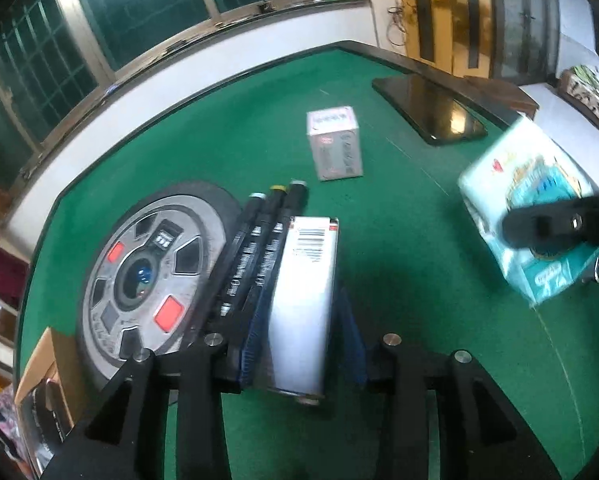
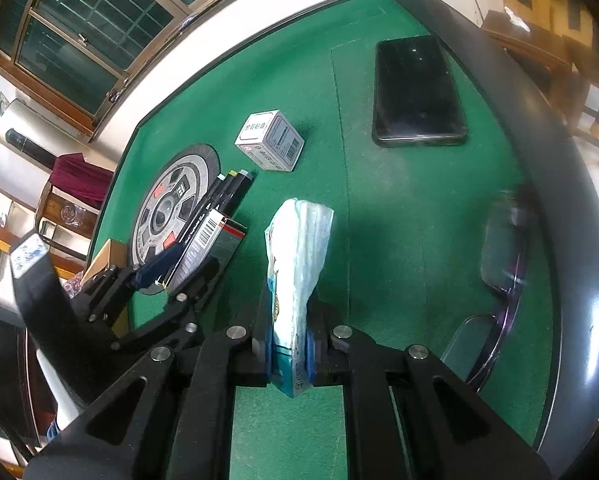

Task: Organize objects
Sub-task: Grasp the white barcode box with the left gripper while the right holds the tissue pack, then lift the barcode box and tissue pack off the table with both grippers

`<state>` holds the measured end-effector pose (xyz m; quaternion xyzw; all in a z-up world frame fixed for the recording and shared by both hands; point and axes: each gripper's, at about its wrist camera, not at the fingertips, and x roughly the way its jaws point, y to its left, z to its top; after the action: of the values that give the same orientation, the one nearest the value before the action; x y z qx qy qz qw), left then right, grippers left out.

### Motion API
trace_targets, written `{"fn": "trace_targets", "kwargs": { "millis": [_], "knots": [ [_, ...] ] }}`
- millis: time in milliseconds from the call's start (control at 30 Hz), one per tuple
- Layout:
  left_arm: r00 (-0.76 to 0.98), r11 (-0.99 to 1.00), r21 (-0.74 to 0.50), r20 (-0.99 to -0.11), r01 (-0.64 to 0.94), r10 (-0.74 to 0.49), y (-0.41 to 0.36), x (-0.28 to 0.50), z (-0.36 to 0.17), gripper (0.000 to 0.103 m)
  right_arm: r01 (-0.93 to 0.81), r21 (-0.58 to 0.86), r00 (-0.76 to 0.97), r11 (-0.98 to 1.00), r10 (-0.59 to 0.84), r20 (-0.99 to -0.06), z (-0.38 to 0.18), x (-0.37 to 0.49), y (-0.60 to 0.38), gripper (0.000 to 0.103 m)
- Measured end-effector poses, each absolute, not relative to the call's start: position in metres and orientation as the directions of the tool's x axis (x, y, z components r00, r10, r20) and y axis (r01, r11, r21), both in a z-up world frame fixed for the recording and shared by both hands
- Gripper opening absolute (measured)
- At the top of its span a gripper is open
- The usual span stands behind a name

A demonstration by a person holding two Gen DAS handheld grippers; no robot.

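Jaws first, left wrist view: left gripper [image 1: 301, 320] has a flat white box with a barcode [image 1: 303, 296] between its blue pads; left pad looks pressed on it, right pad shows a sliver of gap, so cannot tell if the grip is firm. Box sits just beside three black markers [image 1: 265, 236], which lie against a round wheel-print mat [image 1: 147, 276] near the table's left edge. Small white carton [image 1: 334, 142] stands mid-table; black phone [image 1: 429, 106] lies near the far right edge of the green table [image 1: 399, 260]. Tissue pack [image 1: 539, 216], blurred, is at right with the other gripper's finger across it.

Right wrist view: right gripper [image 2: 289, 350] is clenched on the tissue pack [image 2: 297, 264], which stands upright on edge above the felt. Glasses [image 2: 495, 280] lie by the near right edge.

Progress, my guess: markers and box grouped by the mat; tissue pack, carton, phone, glasses not yet placed.
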<state>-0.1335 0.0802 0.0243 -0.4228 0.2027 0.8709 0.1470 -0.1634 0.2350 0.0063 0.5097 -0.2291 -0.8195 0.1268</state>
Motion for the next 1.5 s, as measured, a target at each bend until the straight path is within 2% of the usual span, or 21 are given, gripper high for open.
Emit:
{"fn": "trace_targets", "kwargs": {
  "millis": [67,200,367,533,700,1500],
  "knots": [
    [-0.591,-0.875,0.209,-0.800,-0.437,0.104,0.086,-0.127,0.021,0.023,-0.029,0.504,-0.448,-0.863,-0.439,-0.778,0.006,-0.163,0.235,0.009],
    [-0.592,-0.909,0.140,-0.795,-0.392,0.133,0.088,-0.115,0.022,0.023,-0.033,0.504,-0.444,-0.863,-0.439,-0.781,0.005,-0.163,0.236,0.009],
    [-0.588,-0.955,-0.048,-0.779,-0.292,0.219,0.070,-0.107,0.025,0.022,-0.032,0.499,-0.443,-0.866,-0.435,-0.784,0.006,-0.163,0.236,0.009],
    [-0.644,-0.961,-0.108,-0.722,-0.256,0.252,0.052,-0.093,0.038,0.022,-0.008,0.491,-0.427,-0.871,-0.441,-0.789,0.003,-0.162,0.226,0.009],
    [-0.685,-0.968,-0.091,-0.691,-0.234,0.231,0.042,-0.095,0.045,0.022,0.039,0.480,-0.419,-0.877,-0.450,-0.788,0.003,-0.161,0.214,0.009],
    [-0.691,-0.972,-0.104,-0.688,-0.208,0.222,0.034,-0.096,0.040,0.023,0.093,0.459,-0.399,-0.883,-0.456,-0.796,-0.005,-0.160,0.199,0.009]
  ]
}}
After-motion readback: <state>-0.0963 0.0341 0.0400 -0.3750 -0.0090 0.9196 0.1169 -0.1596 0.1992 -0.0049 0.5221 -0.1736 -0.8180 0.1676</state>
